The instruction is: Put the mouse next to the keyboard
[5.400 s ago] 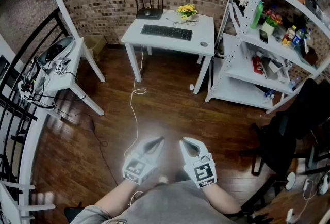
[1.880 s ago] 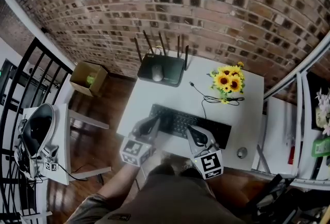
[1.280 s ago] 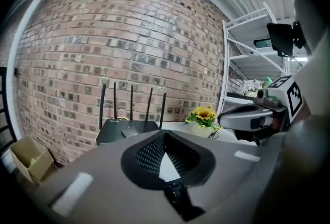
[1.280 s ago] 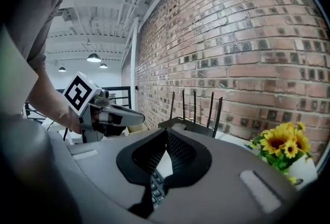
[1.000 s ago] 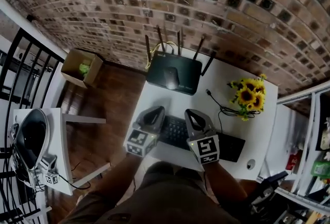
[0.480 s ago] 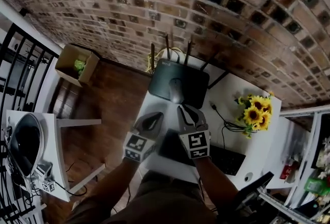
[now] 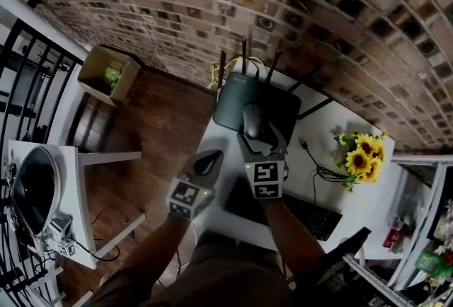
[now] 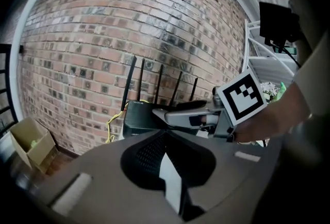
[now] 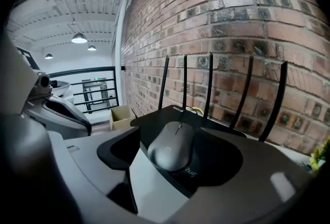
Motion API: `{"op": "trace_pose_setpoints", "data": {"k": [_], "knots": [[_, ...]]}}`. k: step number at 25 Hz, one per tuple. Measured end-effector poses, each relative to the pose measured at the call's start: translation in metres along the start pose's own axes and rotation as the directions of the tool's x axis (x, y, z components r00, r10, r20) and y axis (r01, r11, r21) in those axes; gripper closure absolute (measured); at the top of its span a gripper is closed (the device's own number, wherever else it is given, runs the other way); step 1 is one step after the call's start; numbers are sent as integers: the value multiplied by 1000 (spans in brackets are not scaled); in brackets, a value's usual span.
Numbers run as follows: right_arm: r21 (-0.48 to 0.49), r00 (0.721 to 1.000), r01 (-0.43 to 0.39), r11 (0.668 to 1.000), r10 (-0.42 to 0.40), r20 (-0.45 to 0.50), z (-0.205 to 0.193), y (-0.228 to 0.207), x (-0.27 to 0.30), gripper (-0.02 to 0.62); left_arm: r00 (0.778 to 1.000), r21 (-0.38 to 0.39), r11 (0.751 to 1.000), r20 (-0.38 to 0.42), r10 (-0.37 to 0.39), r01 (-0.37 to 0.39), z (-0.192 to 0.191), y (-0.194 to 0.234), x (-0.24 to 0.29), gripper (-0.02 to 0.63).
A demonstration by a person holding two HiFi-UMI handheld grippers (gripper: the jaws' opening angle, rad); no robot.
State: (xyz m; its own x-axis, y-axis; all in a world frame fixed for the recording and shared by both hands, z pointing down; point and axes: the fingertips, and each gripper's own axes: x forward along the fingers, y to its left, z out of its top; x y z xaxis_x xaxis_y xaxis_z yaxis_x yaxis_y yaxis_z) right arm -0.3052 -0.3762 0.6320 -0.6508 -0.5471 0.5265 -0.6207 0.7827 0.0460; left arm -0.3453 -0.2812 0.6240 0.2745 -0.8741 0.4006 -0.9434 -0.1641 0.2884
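A grey mouse [image 7: 253,120] [image 9: 171,146] lies on top of a black router [image 7: 241,95] [image 9: 152,118] at the back of the white desk [image 7: 334,134]. My right gripper [image 7: 260,138] [image 9: 172,160] is open; its jaws have just been opening and now flank the mouse's near end without pressing on it. The black keyboard [image 7: 311,214] lies nearer to me, partly hidden under my right arm. My left gripper [image 7: 210,157] [image 8: 167,138] hovers shut and empty at the desk's left edge. In its view the right gripper [image 8: 161,113] reaches in front of the router [image 8: 137,117].
Sunflowers [image 7: 361,150] and a thin black cable [image 7: 320,172] sit right of the router. The brick wall [image 7: 297,8] rises just behind the antennas. A cardboard box [image 7: 106,72] stands on the floor at the left, and a side table [image 7: 78,178] lies further left.
My right gripper has moved forward to the router and its jaws have opened around the mouse. The left gripper has moved forward a little beside it.
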Motion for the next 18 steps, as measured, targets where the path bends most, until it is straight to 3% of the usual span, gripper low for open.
{"op": "trace_pose_setpoints", "data": {"k": [9, 18], "knots": [[23, 993, 37, 999, -34, -117, -23, -8, 26, 249, 1000, -29, 999, -12, 14, -15, -3, 9, -9, 614], [40, 991, 32, 999, -27, -127, -23, -6, 25, 279, 1000, -26, 999, -11, 19, -20, -3, 10, -14, 614]]}}
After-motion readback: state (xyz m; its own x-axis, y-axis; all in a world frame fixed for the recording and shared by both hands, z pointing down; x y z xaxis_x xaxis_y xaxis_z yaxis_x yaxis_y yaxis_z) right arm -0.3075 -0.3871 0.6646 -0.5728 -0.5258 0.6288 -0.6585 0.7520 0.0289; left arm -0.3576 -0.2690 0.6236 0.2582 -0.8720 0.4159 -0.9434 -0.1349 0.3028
